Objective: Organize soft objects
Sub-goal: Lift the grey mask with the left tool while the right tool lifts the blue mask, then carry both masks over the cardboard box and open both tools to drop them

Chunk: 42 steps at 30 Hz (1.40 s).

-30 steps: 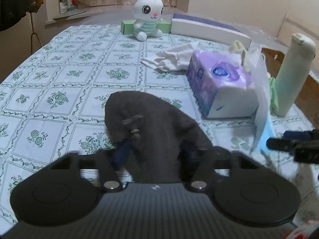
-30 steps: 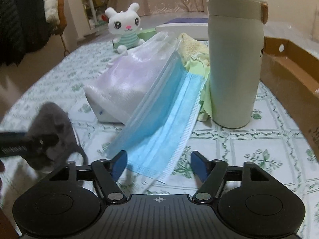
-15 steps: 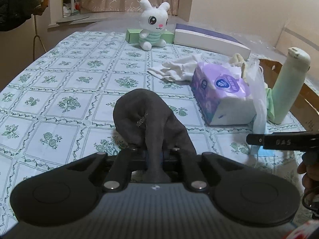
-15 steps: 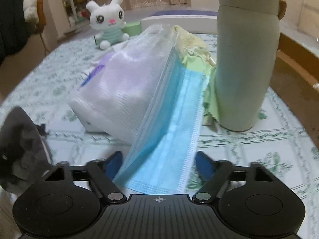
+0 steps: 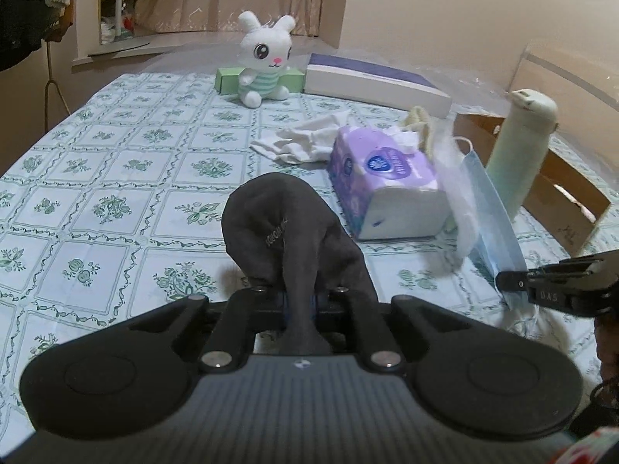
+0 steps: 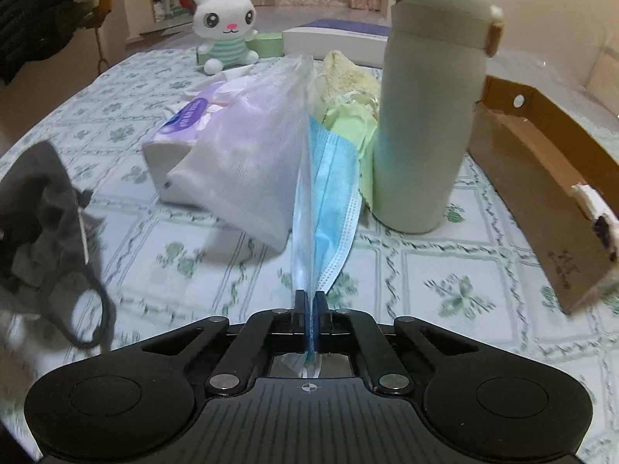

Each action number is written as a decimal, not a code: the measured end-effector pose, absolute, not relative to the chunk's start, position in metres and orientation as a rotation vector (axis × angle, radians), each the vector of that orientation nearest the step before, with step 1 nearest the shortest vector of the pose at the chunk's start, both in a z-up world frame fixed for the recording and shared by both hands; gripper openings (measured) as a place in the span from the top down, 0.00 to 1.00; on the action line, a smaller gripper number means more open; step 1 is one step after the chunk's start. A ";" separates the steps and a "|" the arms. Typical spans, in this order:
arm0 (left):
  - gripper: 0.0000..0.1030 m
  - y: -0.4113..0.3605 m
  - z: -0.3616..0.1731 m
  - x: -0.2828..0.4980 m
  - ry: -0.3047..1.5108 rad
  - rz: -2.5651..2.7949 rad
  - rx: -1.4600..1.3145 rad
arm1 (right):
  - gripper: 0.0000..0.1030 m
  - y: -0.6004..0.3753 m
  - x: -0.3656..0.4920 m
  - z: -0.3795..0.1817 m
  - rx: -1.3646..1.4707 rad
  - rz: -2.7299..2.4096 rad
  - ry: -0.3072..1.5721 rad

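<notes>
My left gripper (image 5: 298,301) is shut on a dark grey cloth mask (image 5: 278,232), which stands up in a hump over the patterned tablecloth; it also shows at the left of the right wrist view (image 6: 42,224). My right gripper (image 6: 310,305) is shut on a blue surgical mask in a clear plastic sleeve (image 6: 329,178), held edge-on between the jaws. The sleeve leans by a purple tissue pack (image 6: 201,123). From the left wrist view the right gripper (image 5: 514,280) grips the blue mask (image 5: 491,208) at its lower end.
A pale green flask (image 6: 425,116) stands right of the mask, with green and yellow cloths (image 6: 348,108) behind. A cardboard box (image 6: 541,178) lies at the right. A white cloth (image 5: 305,143), plush rabbit (image 5: 265,62), green box (image 5: 228,79) and flat white box (image 5: 371,81) lie farther back.
Both grippers were open a second ago. The left closed on the grey mask first, then the right closed on the blue mask's sleeve, turning it edge-on.
</notes>
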<state>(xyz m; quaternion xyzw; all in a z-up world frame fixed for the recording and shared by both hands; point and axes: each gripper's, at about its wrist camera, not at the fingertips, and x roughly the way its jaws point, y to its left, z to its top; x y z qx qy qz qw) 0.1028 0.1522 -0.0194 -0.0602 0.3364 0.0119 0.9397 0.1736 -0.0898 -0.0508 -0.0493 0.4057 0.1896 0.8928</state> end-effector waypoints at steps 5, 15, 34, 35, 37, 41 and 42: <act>0.92 0.138 -0.008 0.089 0.669 -0.005 -0.118 | 0.99 -0.104 0.142 -0.039 -0.146 0.407 0.830; 0.92 0.100 0.011 0.061 0.636 -0.073 -0.106 | 0.99 -0.141 0.092 -0.017 -0.166 0.408 0.796; 0.92 0.011 0.025 0.059 0.633 -0.197 -0.086 | 0.99 -0.225 0.068 -0.008 -0.107 0.305 0.780; 0.92 0.005 0.025 0.061 0.633 -0.208 -0.083 | 0.99 -0.230 0.067 -0.008 -0.106 0.296 0.779; 0.92 -0.008 0.026 0.066 0.633 -0.233 -0.078 | 0.99 -0.242 0.068 -0.007 -0.101 0.275 0.777; 0.92 -0.033 0.028 0.076 0.634 -0.276 -0.076 | 0.99 -0.265 0.067 -0.006 -0.092 0.236 0.771; 0.92 -0.039 0.028 0.078 0.634 -0.284 -0.075 | 0.99 -0.271 0.067 -0.006 -0.089 0.227 0.770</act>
